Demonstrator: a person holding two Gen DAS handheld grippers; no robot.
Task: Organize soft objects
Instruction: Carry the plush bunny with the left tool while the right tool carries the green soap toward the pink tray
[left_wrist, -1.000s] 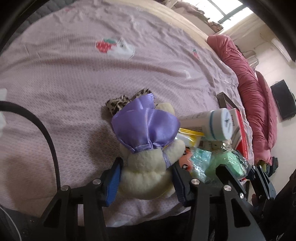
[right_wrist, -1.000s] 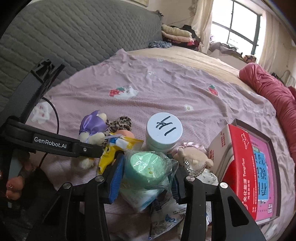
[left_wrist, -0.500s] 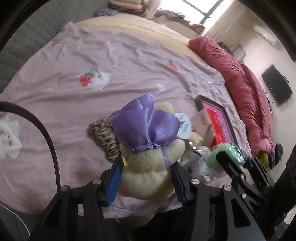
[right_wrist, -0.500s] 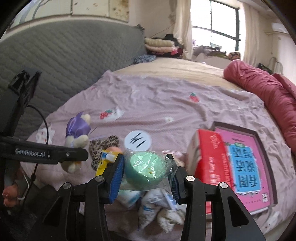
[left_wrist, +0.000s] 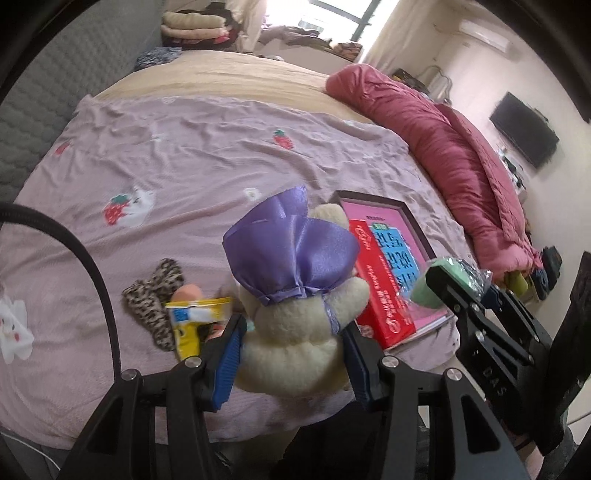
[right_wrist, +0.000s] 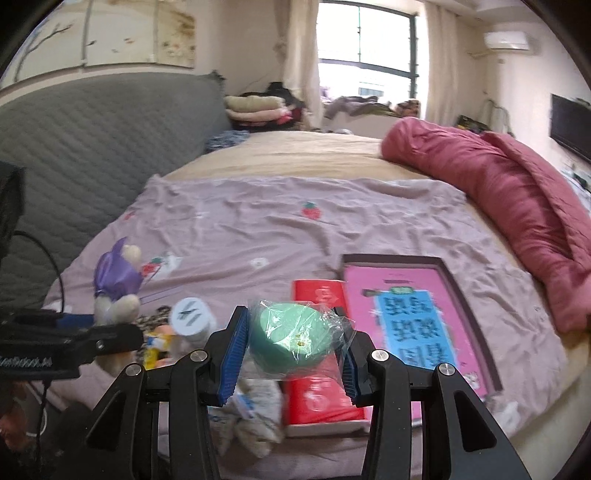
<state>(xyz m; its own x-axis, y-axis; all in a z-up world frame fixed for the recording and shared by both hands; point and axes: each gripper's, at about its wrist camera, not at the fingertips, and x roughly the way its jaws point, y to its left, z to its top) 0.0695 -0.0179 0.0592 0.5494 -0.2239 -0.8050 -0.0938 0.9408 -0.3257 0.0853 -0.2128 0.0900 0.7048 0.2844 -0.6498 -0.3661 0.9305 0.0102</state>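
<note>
Left gripper (left_wrist: 291, 354) pinches light, squashy plush toy (left_wrist: 295, 325) at its belly; right gripper (right_wrist: 290, 350), at 3 o'clock, clamps slippery bagged green sponge (right_wrist: 290, 334).

bed (right_wrist: 258, 236), grey headboard (right_wrist: 92, 136), bright window (right_wrist: 364, 48)

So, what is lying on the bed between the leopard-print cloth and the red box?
In the left wrist view, a yellow packet and a peach-coloured item lie beside the leopard-print cloth; the held plush toy hides the remaining stretch to the red box.
</note>
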